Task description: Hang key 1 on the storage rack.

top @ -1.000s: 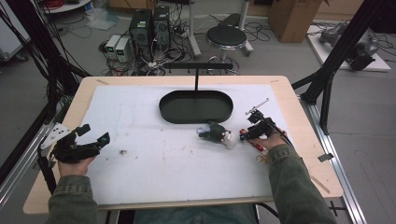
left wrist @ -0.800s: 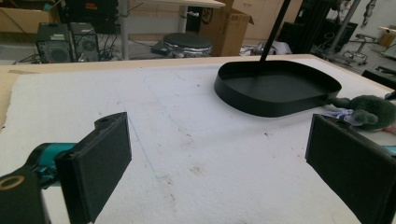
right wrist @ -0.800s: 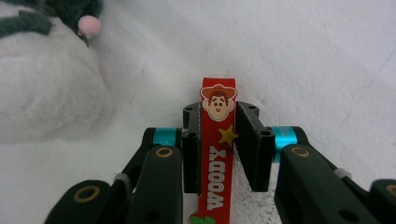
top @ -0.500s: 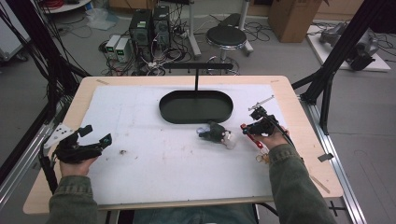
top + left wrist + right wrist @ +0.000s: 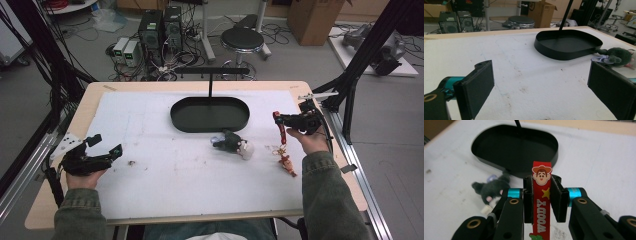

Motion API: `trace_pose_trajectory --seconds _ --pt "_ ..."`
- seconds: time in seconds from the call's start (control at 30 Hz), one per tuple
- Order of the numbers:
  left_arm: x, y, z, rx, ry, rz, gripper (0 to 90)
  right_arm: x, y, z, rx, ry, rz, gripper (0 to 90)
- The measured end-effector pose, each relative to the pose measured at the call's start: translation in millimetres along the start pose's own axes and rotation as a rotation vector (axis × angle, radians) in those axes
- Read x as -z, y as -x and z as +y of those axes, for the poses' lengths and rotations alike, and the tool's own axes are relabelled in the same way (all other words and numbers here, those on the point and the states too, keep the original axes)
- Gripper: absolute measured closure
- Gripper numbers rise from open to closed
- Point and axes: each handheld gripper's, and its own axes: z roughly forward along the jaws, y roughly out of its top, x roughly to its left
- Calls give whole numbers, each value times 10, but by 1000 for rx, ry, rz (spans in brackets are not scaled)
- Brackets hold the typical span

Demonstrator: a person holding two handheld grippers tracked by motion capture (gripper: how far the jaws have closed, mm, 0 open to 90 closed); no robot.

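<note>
My right gripper (image 5: 276,117) is raised over the right side of the table and is shut on a red "Woody" strap (image 5: 281,134). The strap's small charm end (image 5: 288,163) hangs down to the white mat. In the right gripper view the strap (image 5: 541,195) stands upright, clamped between both pads of the right gripper (image 5: 541,183). A grey plush toy (image 5: 231,142) lies just in front of the black oval tray (image 5: 210,128). My left gripper (image 5: 106,145) rests at the table's left edge, open with nothing between its pads (image 5: 477,87).
The tray's thin black post (image 5: 210,82) carries a crossbar over the far table edge. A small speck of debris (image 5: 132,162) lies near the left gripper. From the left gripper view, the tray (image 5: 564,53) and plush (image 5: 619,56) sit ahead to the right. A stool (image 5: 242,37) stands behind.
My right gripper has risen and drawn to the right, away from the plush, lifting the red strap off the mat. The left gripper has stayed put.
</note>
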Motion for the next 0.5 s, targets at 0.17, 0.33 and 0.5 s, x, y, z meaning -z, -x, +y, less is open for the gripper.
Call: trace_pose_trajectory --seconds 0.17,0.33,0.5 --pt "8 -1 -3 1 -2 -2 73 96 -66 131 -8 51 30 752" --pt "16 -5 -2 2 5 -4 73 151 -203 334 15 77 46 752" --pt "13 -11 -2 2 8 -6 73 185 -338 511 45 82 45 752"
